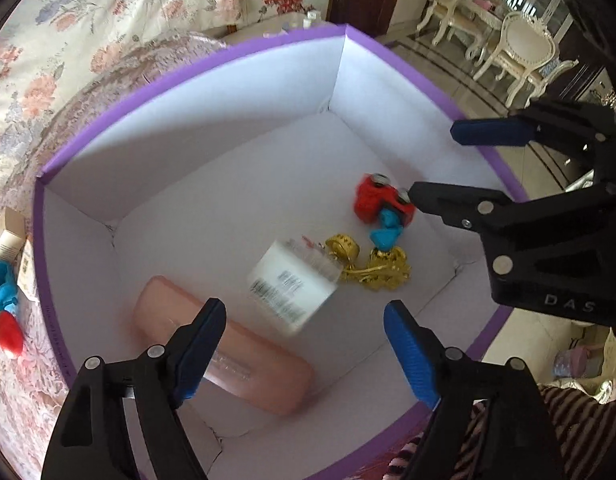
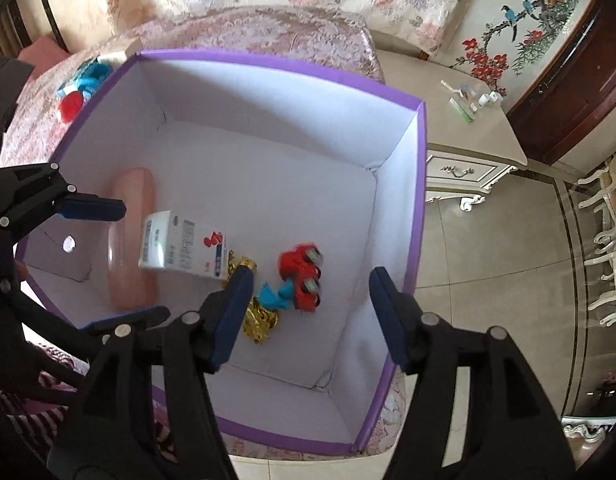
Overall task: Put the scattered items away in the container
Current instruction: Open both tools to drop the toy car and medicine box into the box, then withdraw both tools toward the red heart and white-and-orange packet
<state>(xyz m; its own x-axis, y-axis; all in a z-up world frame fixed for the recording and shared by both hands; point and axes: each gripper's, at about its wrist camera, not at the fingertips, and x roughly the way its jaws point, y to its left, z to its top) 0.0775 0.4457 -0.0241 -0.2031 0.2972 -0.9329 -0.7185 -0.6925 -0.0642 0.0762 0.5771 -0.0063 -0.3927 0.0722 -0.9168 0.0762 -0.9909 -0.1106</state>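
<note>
A white box with a purple rim (image 1: 188, 69) (image 2: 268, 60) stands on a floral cushion. On its floor lie a pink case (image 1: 228, 356) (image 2: 130, 240), a gold ornament (image 1: 381, 268) (image 2: 260, 322) and a blue piece (image 1: 385, 236). A white carton (image 1: 292, 284) (image 2: 180, 248) and a red toy car (image 1: 381, 202) (image 2: 302, 280) are motion-blurred inside the box. My left gripper (image 1: 304, 312) (image 2: 140, 260) hangs open over the carton, holding nothing. My right gripper (image 2: 309, 280) (image 1: 435, 164) hangs open over the car, also holding nothing. A blue-and-red toy (image 1: 4, 304) (image 2: 78, 90) lies outside the box.
A white tube and small packet (image 1: 10, 242) lie by the outside toy on the floral cushion (image 2: 248, 28). A cream nightstand (image 2: 467, 136) with small bottles stands beside the box. Tiled floor and dining chairs (image 1: 519, 52) lie beyond.
</note>
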